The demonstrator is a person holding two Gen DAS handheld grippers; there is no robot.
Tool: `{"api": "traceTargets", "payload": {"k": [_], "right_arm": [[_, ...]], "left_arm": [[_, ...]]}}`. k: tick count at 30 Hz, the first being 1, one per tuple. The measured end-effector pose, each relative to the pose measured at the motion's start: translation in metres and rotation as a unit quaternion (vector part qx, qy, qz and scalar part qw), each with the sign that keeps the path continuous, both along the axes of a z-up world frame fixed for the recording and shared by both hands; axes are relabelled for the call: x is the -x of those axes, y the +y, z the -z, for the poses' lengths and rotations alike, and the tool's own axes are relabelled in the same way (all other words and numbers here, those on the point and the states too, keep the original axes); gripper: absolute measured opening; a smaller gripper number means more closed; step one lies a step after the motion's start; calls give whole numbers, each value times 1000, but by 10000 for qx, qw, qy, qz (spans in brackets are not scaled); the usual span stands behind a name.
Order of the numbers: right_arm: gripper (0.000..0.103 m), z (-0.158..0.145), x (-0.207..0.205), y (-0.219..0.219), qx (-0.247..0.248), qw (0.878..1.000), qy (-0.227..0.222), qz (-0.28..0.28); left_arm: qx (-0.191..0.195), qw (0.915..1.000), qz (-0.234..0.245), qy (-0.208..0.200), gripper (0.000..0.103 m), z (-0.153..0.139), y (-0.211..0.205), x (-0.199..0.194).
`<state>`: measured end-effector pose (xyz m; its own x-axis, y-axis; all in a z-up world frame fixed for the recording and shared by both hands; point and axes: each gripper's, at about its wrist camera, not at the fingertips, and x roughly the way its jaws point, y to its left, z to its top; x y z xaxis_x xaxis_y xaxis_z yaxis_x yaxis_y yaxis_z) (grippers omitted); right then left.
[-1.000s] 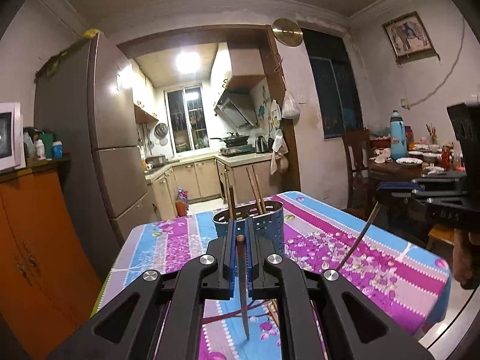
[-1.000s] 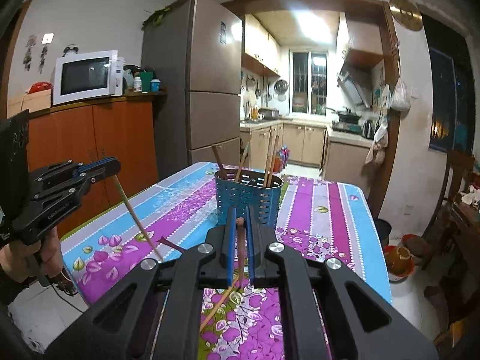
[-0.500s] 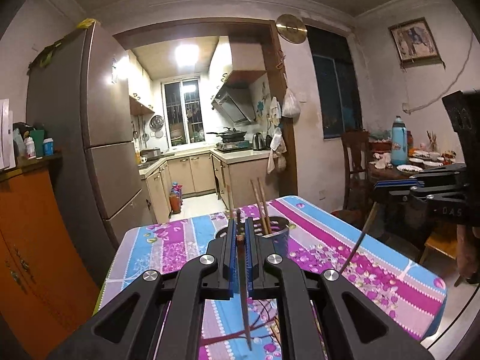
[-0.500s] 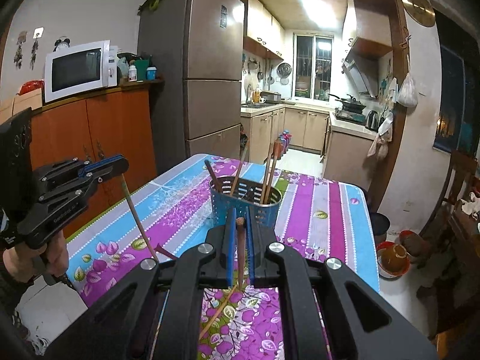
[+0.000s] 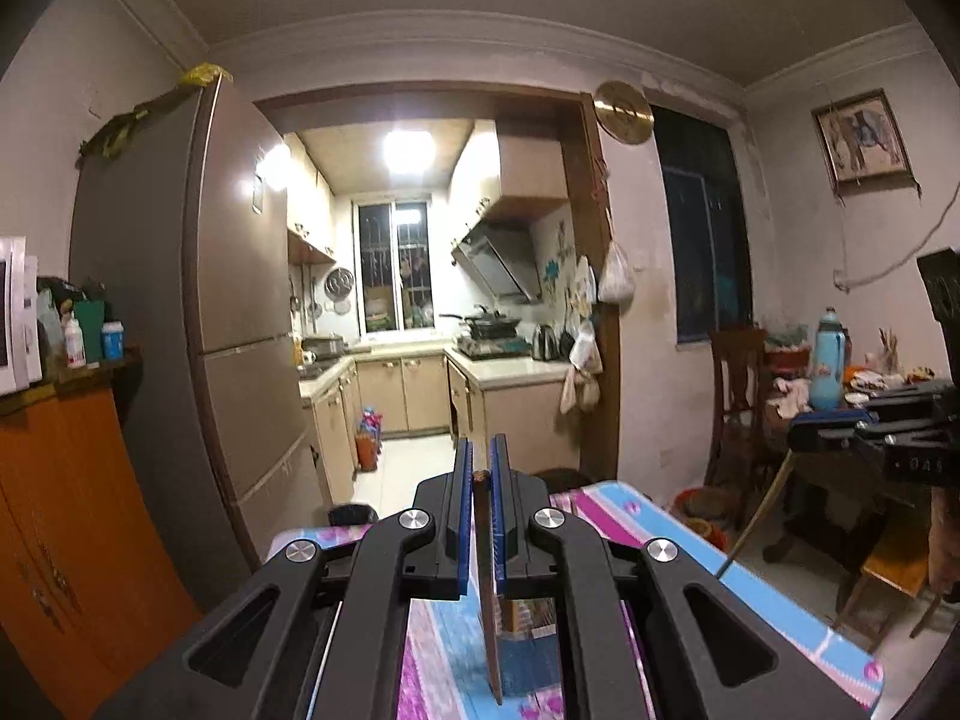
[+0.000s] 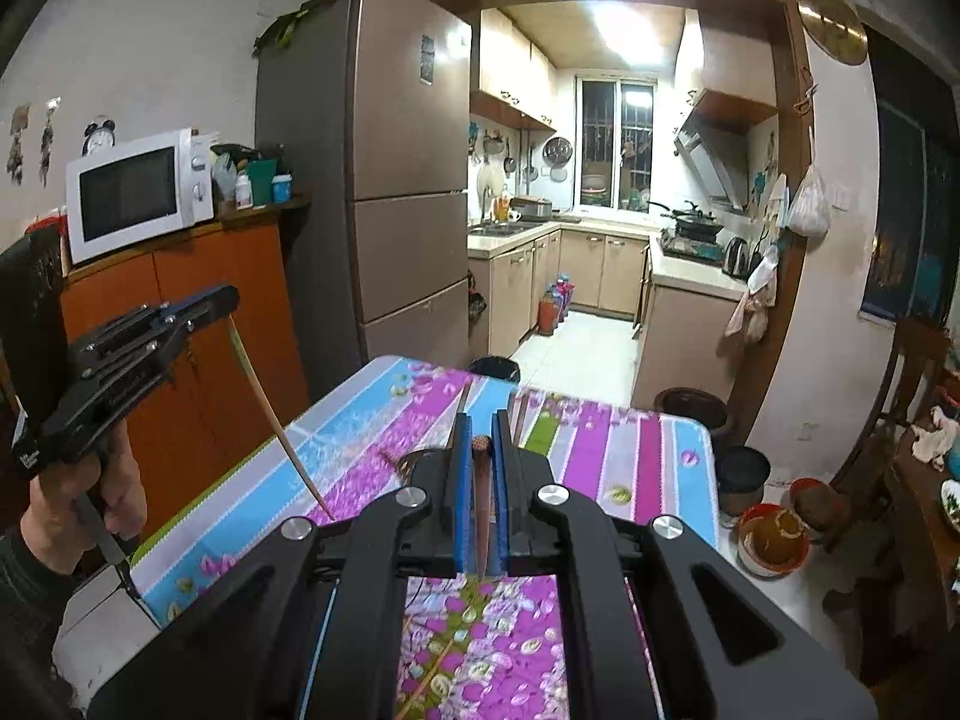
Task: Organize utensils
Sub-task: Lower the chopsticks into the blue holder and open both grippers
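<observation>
My left gripper is shut on a brown chopstick that hangs point down between its blue pads. It also shows in the right wrist view, its chopstick slanting down toward the table. My right gripper is shut on another chopstick and shows in the left wrist view with its chopstick. The blue perforated utensil holder lies below my left gripper, mostly hidden by it. In the right wrist view only its rim and chopstick tips show.
The table has a floral striped cloth. An orange cabinet with a microwave and a fridge stand to the left. A wooden chair and a cluttered side table stand to the right.
Both grippers have risen and tilted up, each still holding its chopstick. The utensil holder has dropped low in both views and is now mostly hidden behind the gripper bodies.
</observation>
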<state>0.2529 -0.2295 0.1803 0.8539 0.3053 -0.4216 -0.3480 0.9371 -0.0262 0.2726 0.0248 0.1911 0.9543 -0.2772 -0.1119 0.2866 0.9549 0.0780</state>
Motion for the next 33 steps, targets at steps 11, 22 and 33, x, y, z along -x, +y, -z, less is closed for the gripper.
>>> {"api": "traceTargets", "payload": {"k": [11,22,33], "right_arm": [[5,-31,-47,0,-54,9999,-140,47],[5,5,-104,5,-20,9998,206,2],[5,30,-129,14,17,9986,535,-14]], "left_arm": [[76,9997,-17,-240,7,-50,-14,-50],[-3,9998,117,182,7,-7,-27,-113],[-148,9977,259,604,7,35,-37,-144]]}}
